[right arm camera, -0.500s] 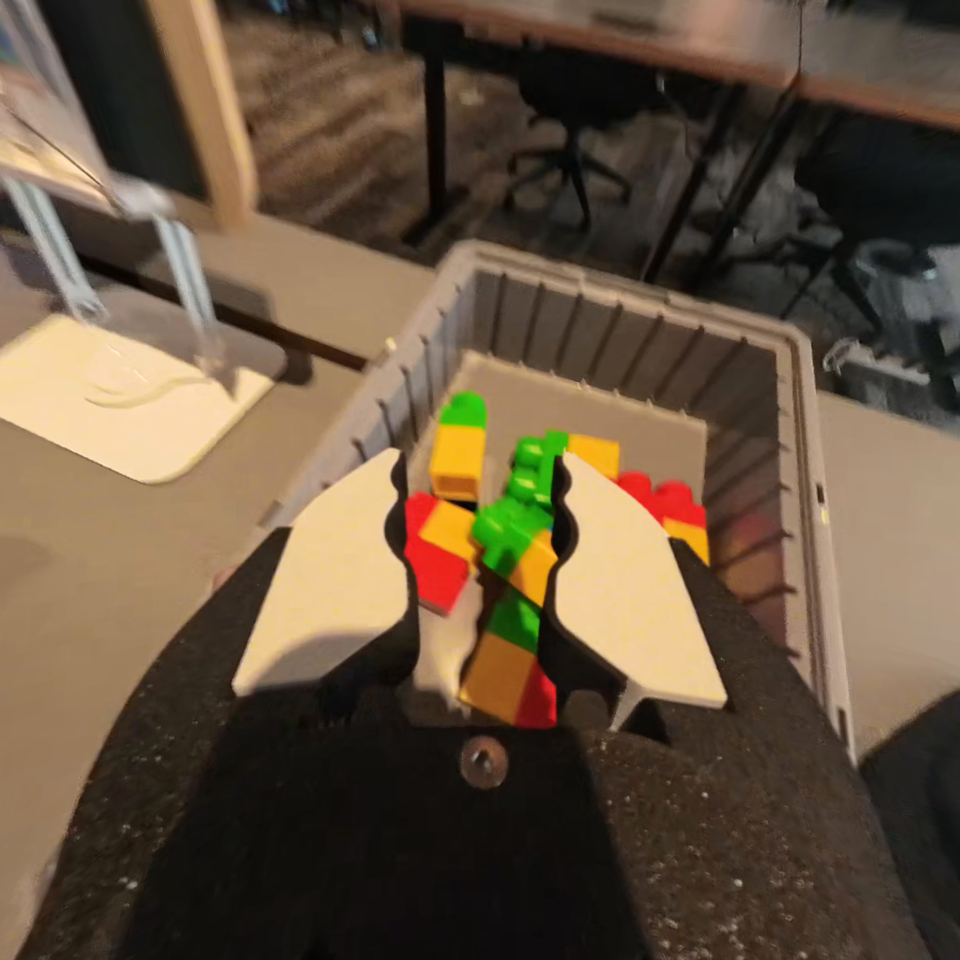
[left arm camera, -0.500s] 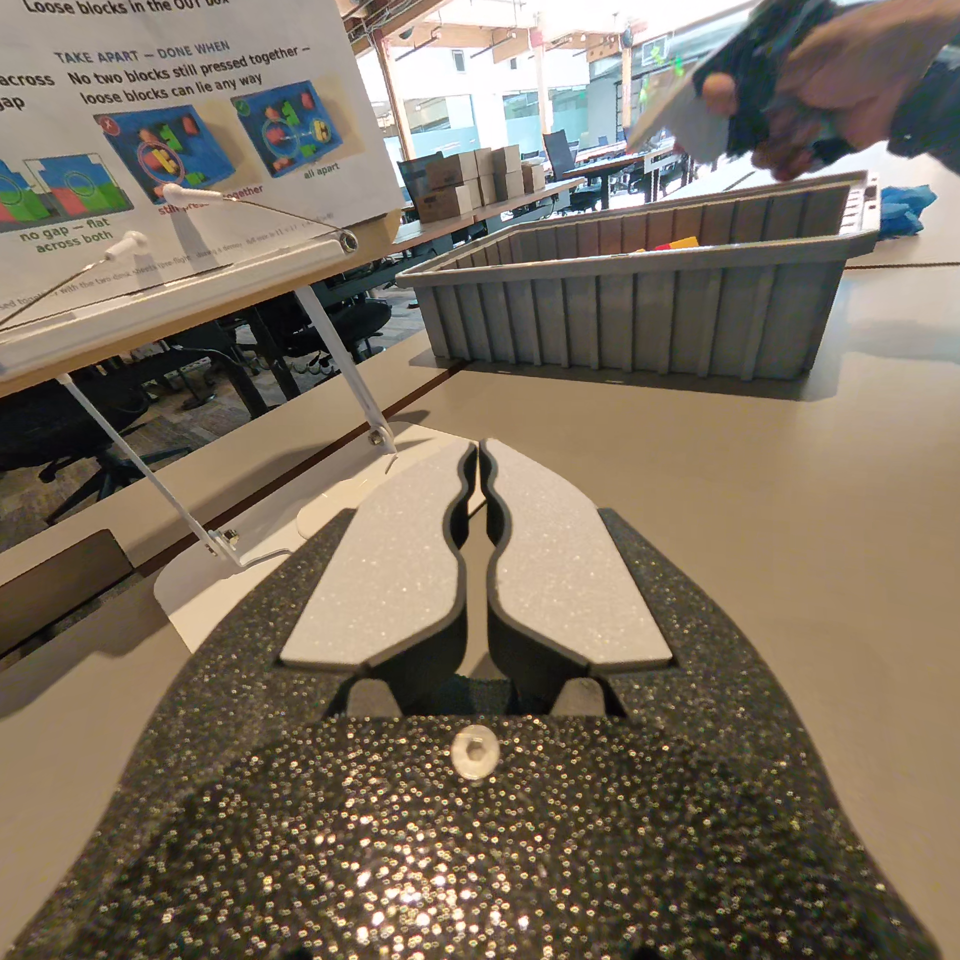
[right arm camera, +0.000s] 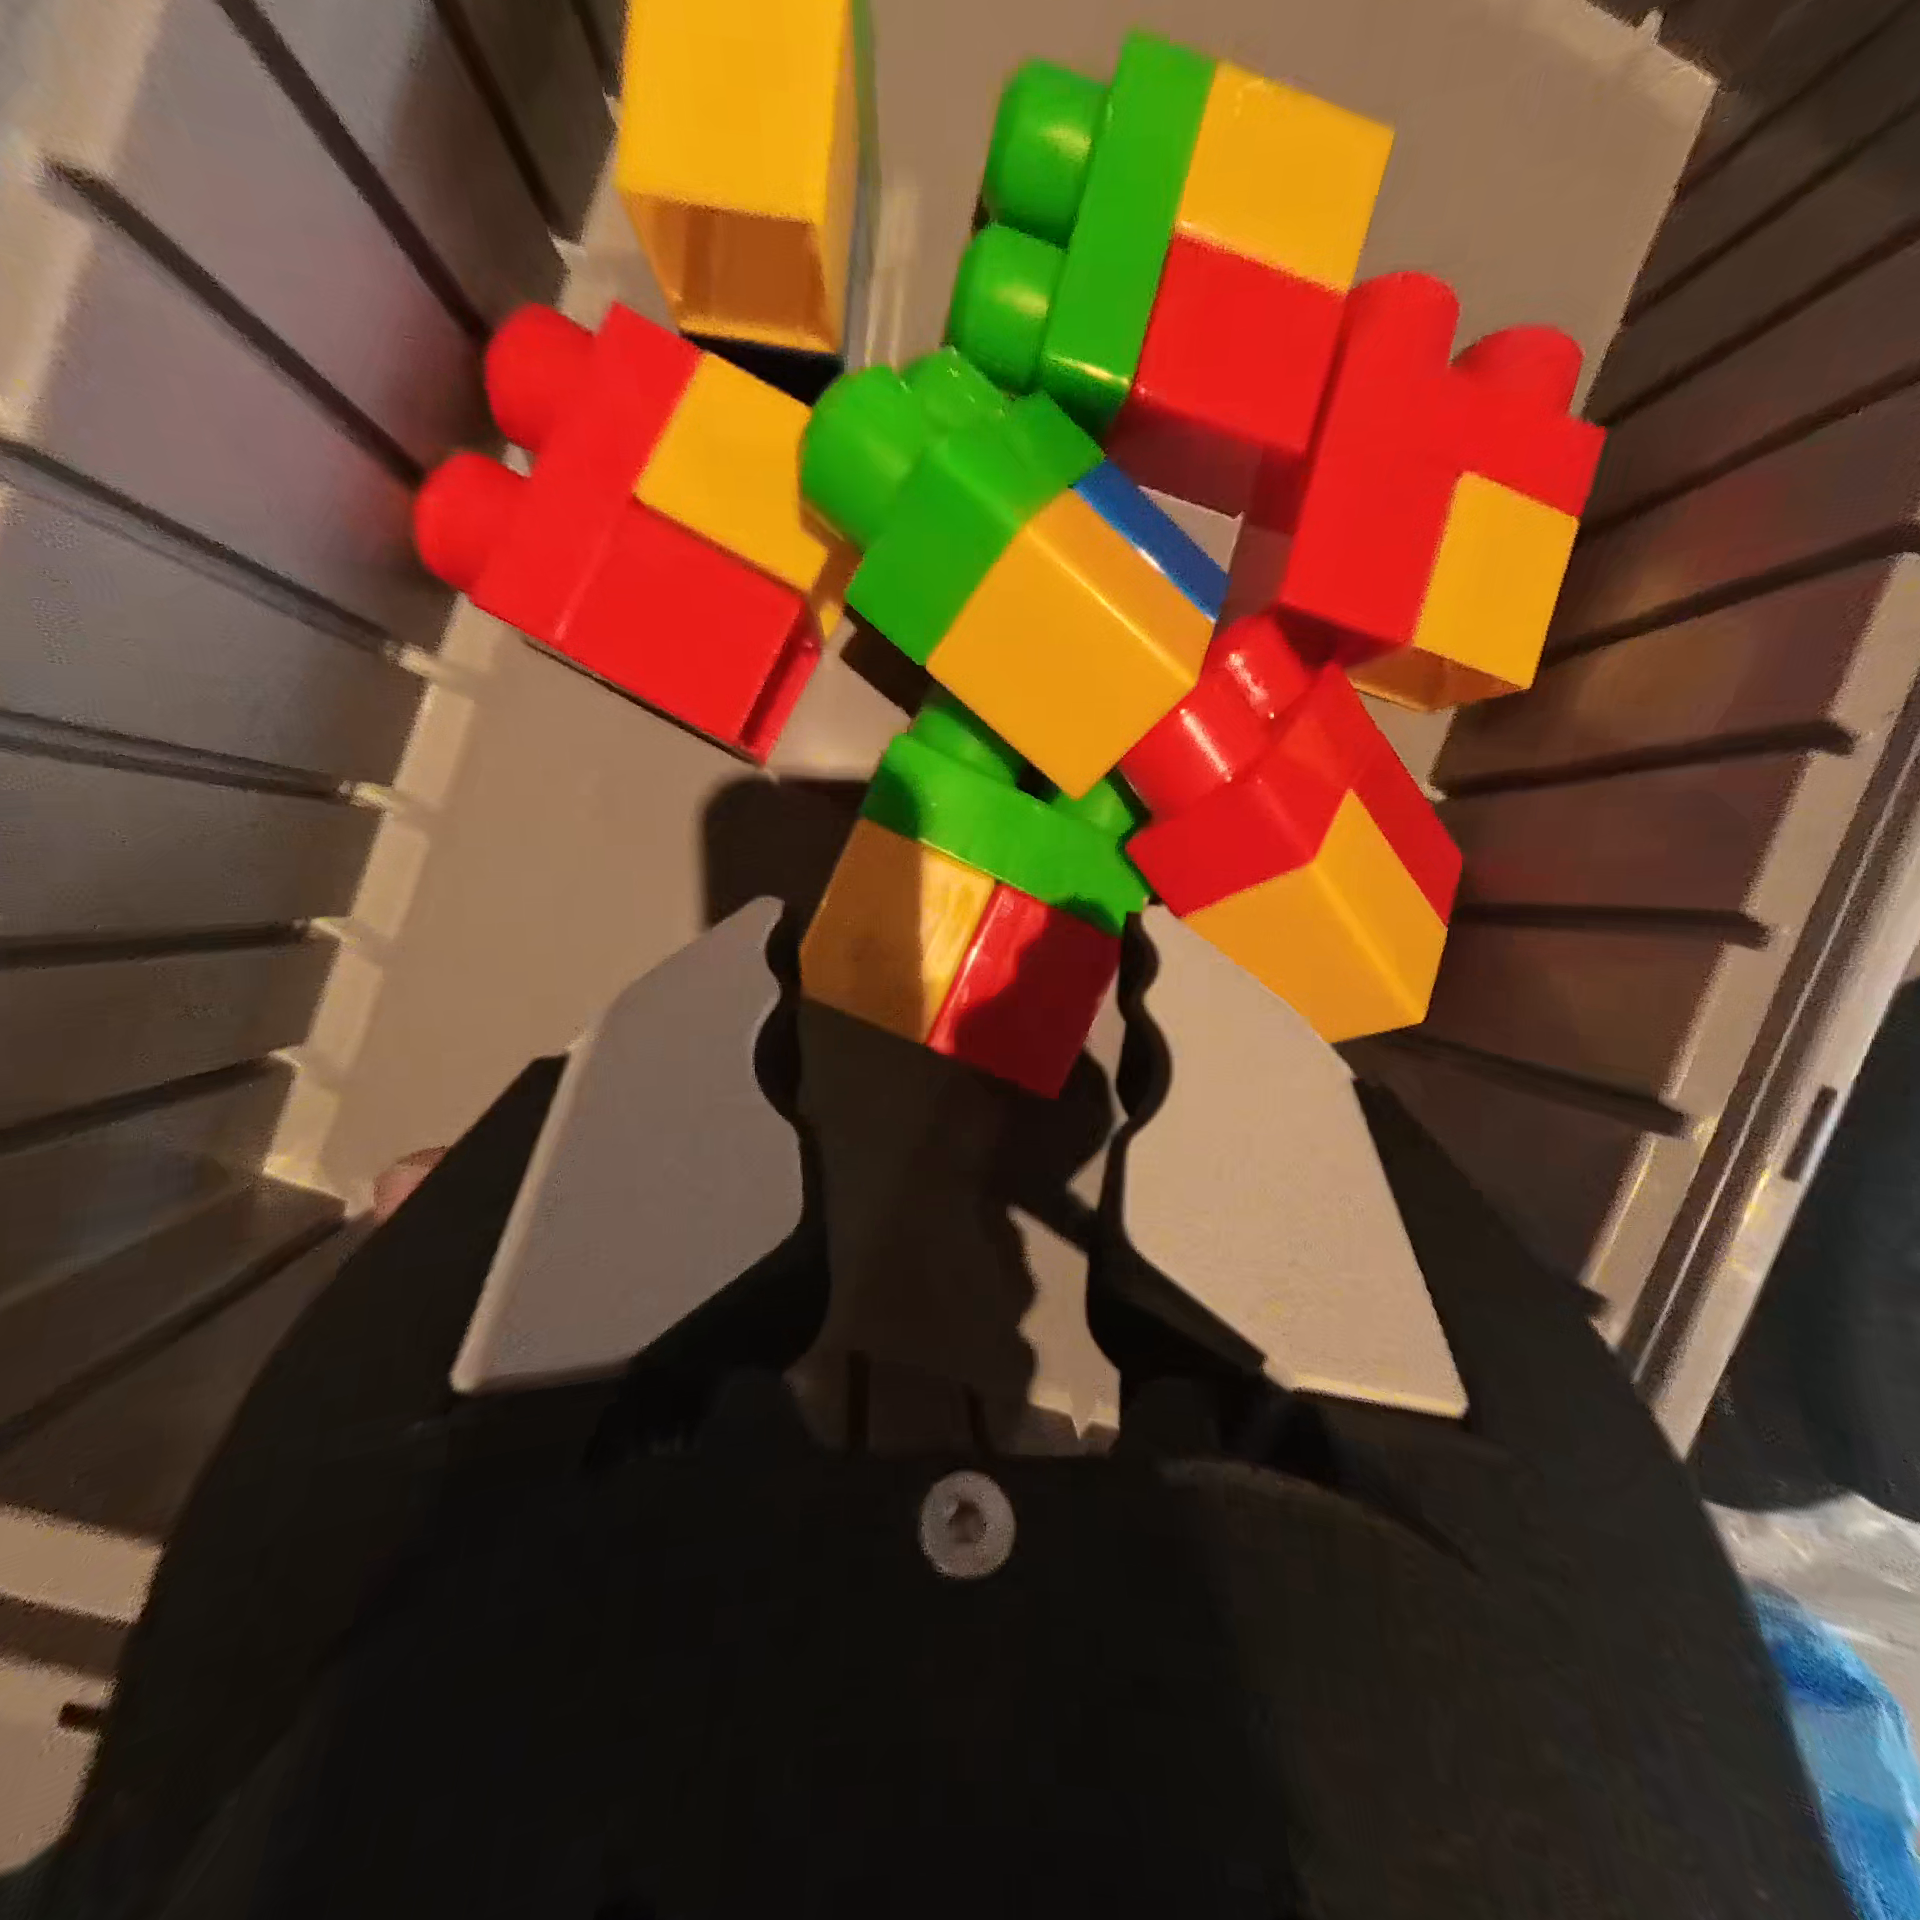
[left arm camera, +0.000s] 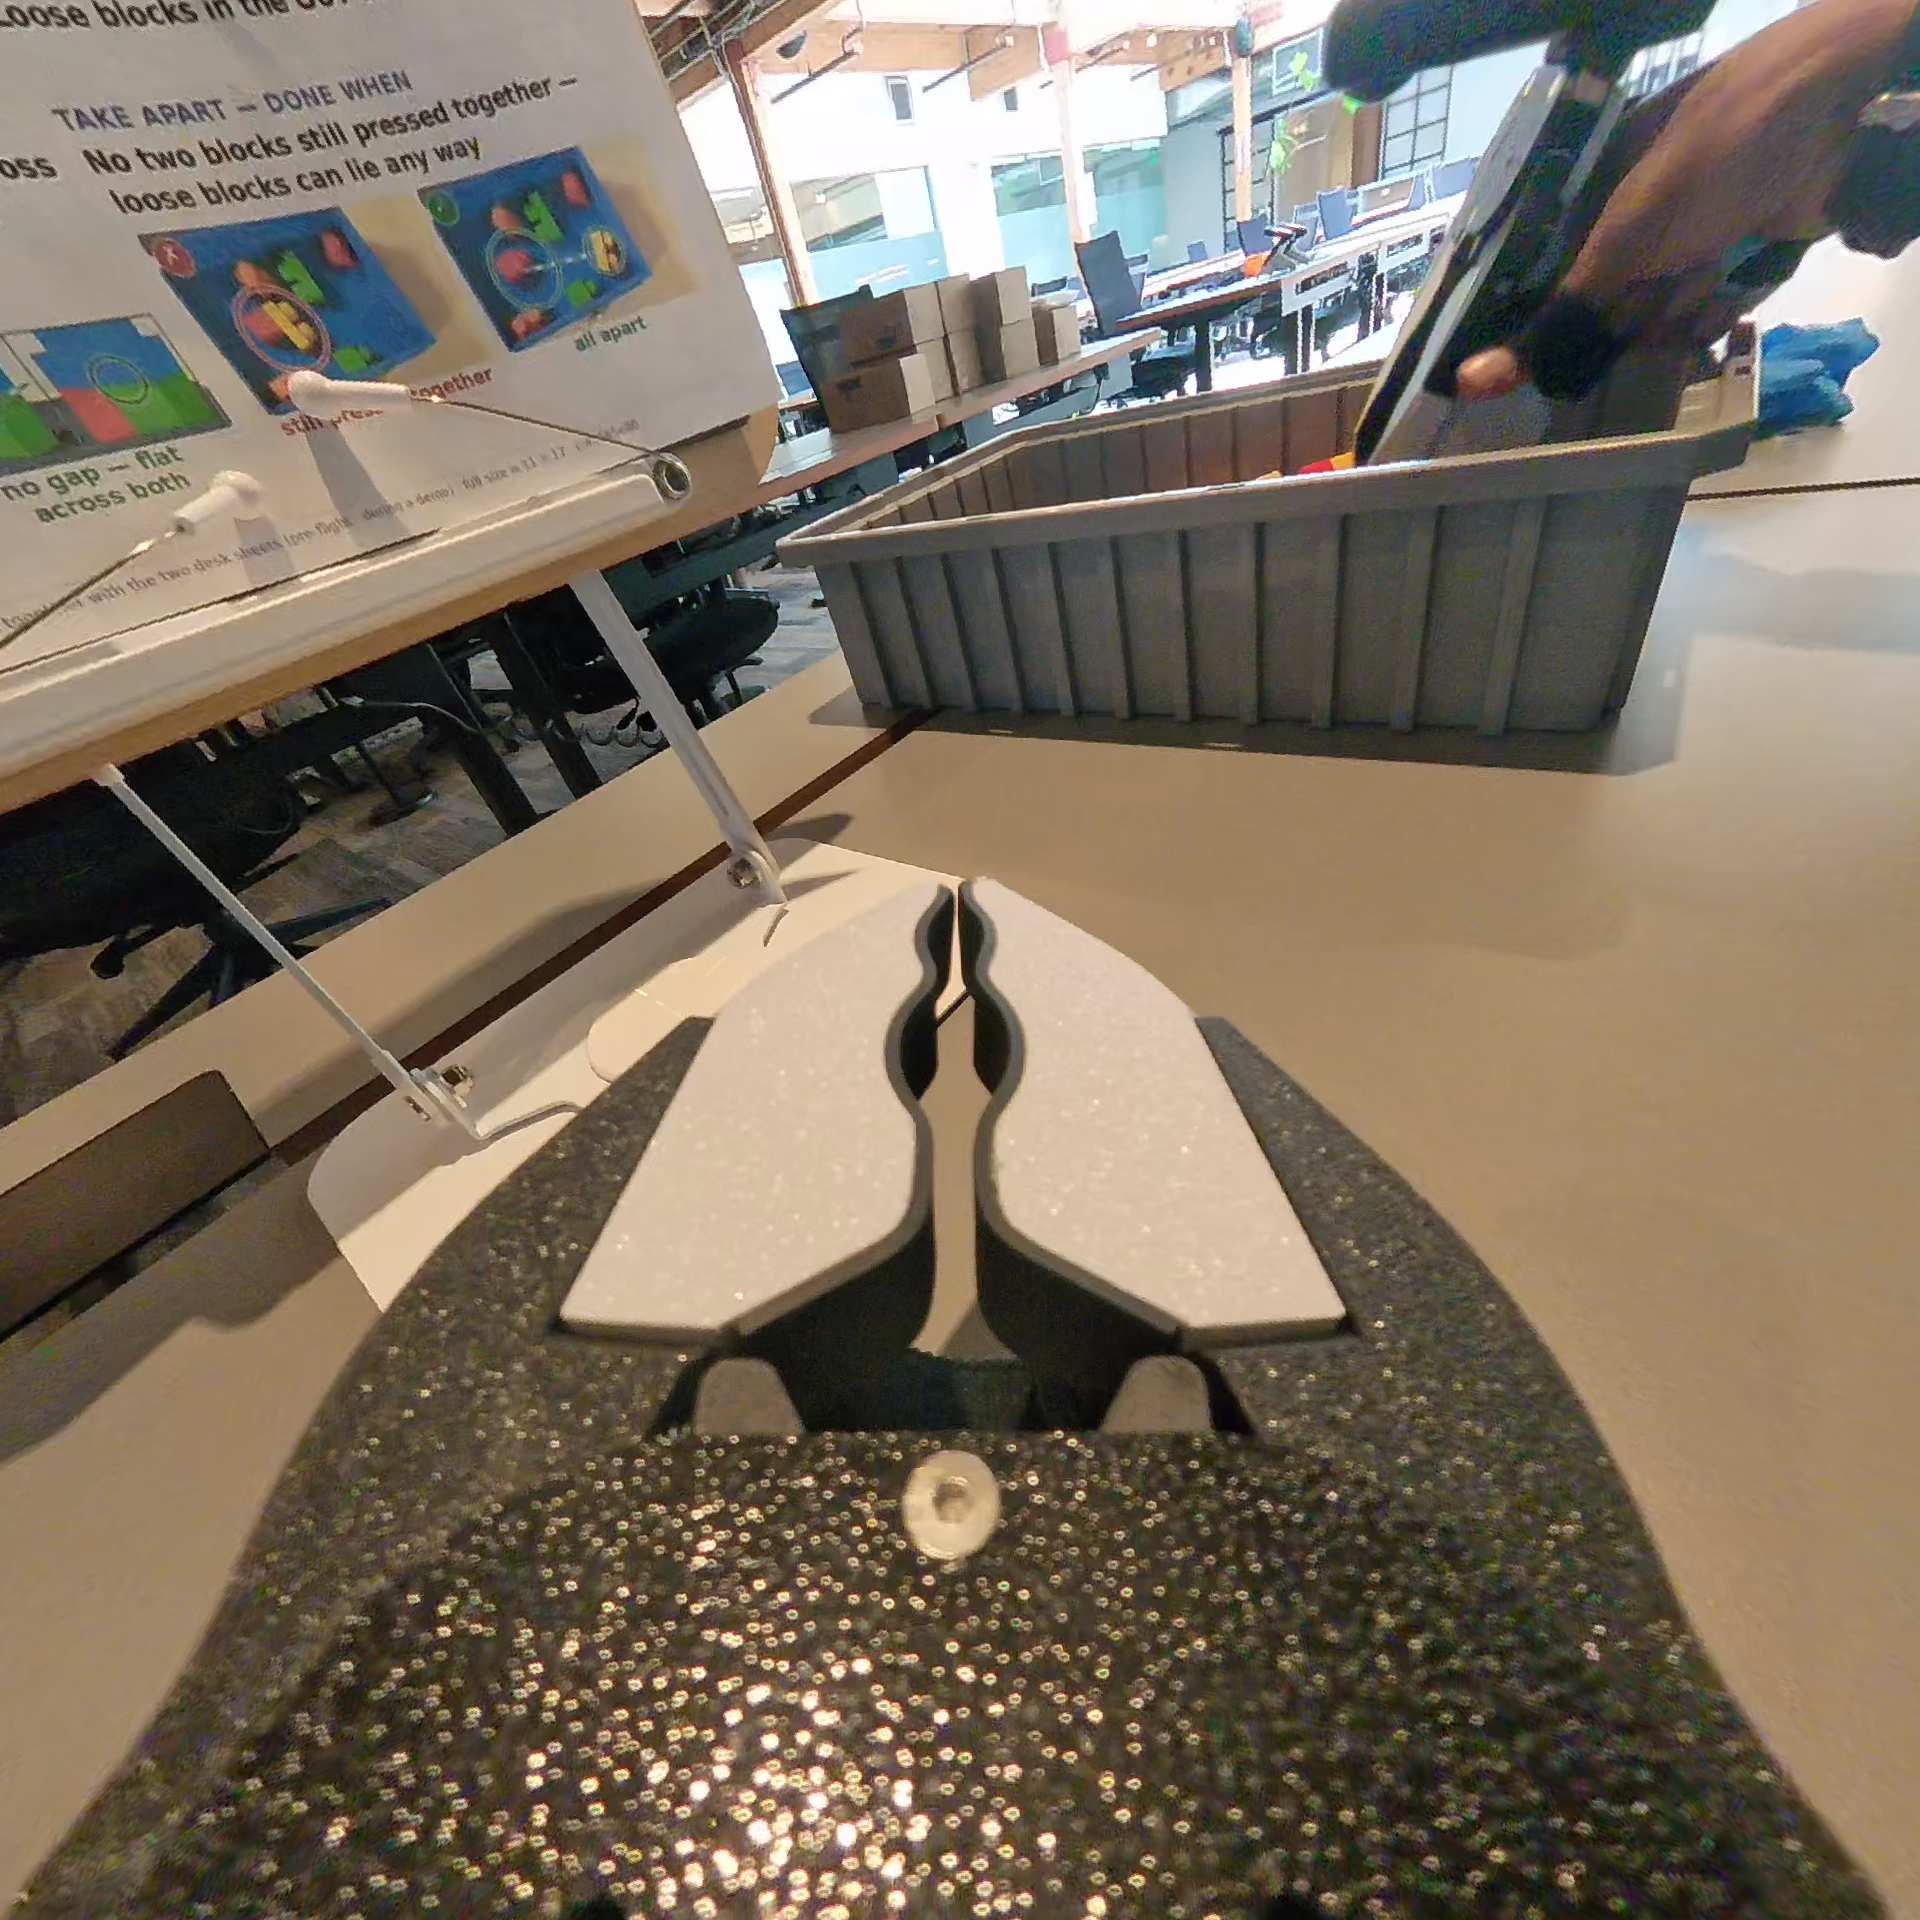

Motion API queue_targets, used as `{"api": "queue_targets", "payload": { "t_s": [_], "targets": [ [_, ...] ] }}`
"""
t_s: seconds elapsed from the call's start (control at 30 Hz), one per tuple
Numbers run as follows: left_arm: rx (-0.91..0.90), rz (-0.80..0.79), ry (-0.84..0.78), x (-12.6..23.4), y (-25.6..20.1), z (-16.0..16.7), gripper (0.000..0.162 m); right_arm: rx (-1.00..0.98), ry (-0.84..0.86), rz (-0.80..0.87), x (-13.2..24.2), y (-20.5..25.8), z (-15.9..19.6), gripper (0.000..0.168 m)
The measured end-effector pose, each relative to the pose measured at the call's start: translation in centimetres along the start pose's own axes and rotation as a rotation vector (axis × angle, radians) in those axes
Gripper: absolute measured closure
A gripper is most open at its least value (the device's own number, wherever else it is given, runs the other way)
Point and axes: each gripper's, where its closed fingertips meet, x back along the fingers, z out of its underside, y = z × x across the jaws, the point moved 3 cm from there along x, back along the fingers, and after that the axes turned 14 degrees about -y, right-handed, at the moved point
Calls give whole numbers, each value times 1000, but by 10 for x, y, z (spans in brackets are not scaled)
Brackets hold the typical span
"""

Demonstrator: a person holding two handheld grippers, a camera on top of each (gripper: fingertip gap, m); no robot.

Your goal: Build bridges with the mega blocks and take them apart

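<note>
Right hand-held gripper [right arm camera: 951,935] was held wide open inside grey bin [right arm camera: 312,727], just short of block stack [right arm camera: 966,935]. Left hand-held gripper [left arm camera: 956,894] rested closed, empty, over bench [left arm camera: 1455,1039]. Squarer alignment across the stack's flat sides judged advisable before closing.

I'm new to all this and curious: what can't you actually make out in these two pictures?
- Left wrist view: the blocks are mostly hidden by the grey bin wall.
- Left wrist view: the right gripper's fingers dip behind the bin rim.
- Right wrist view: the bin floor under the pile is covered; a blue sliver is unidentifiable.
</note>
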Motion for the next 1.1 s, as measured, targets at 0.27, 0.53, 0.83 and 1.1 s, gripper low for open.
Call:
{"api": "queue_targets", "payload": {
  "t_s": [0.27,0.53,0.83,1.1],
  "targets": [
    [-6,1,1,0,0,0,162,54,241,9,-16,4,23,82],
    [-9,2,3,0,-1,1,162,-15,290,19,-38,-3,29,82],
    [-14,3,6,-1,-1,1,162,-28,252,27,-30,0,20,88],
    [-7,-3,-1,0,0,0,162,27,141,58,14,13,-9,89]
  ]
}}
